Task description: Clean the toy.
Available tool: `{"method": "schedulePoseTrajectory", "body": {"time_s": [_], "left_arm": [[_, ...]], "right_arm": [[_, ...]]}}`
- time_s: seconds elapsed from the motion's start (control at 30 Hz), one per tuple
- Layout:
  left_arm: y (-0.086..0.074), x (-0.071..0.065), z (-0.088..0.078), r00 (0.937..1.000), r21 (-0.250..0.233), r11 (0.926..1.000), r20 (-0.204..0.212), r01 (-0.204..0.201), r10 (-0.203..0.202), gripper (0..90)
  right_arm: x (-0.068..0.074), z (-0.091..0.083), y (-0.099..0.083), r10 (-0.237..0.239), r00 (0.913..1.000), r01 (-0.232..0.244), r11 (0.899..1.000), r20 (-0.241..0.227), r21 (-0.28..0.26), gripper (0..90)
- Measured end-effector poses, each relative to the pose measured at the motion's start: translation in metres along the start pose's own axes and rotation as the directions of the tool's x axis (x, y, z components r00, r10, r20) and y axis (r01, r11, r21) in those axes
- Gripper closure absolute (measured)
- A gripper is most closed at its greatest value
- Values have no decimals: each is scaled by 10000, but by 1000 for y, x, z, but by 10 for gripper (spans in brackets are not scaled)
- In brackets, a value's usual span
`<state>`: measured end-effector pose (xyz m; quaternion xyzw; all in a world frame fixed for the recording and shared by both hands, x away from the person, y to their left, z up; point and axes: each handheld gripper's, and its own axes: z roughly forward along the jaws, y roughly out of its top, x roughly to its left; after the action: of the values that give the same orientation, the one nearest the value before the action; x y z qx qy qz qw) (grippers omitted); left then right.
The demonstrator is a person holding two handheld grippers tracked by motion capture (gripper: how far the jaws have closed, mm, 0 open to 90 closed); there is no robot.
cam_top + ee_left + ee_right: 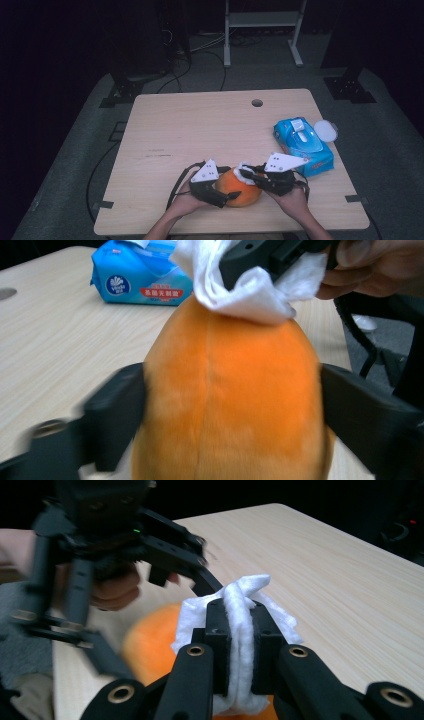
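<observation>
Orange plush (230,400) betw left fingers (115,415), wipe (240,630) pinched in right fingers (217,630)

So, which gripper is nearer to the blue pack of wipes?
Right. The right gripper works beside the blue pack of wipes, clamping a white wipe against the orange toy. The left gripper flanks the toy's far side.
</observation>
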<state>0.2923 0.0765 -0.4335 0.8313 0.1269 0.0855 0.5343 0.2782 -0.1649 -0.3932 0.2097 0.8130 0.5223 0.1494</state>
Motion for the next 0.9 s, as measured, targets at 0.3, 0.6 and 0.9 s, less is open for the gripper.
{"method": "schedulePoseTrajectory", "body": {"time_s": [0.3,0.6,0.9], "left_arm": [[-3,-4,-7,9896,-391,9906,-635,-1314,1288,342],[-3,-2,-7,9944,-5,9947,-224,-1030,1030,286],[-1,2,-5,9980,9,9981,-45,-624,624,142]], "right_arm": [[-15,-10,-3,319,9986,-315,9995,433,-90,810],[7,5,1,-386,9993,386,9992,1,101,811],[-4,-1,-3,74,9998,-75,10000,188,57,810]]}}
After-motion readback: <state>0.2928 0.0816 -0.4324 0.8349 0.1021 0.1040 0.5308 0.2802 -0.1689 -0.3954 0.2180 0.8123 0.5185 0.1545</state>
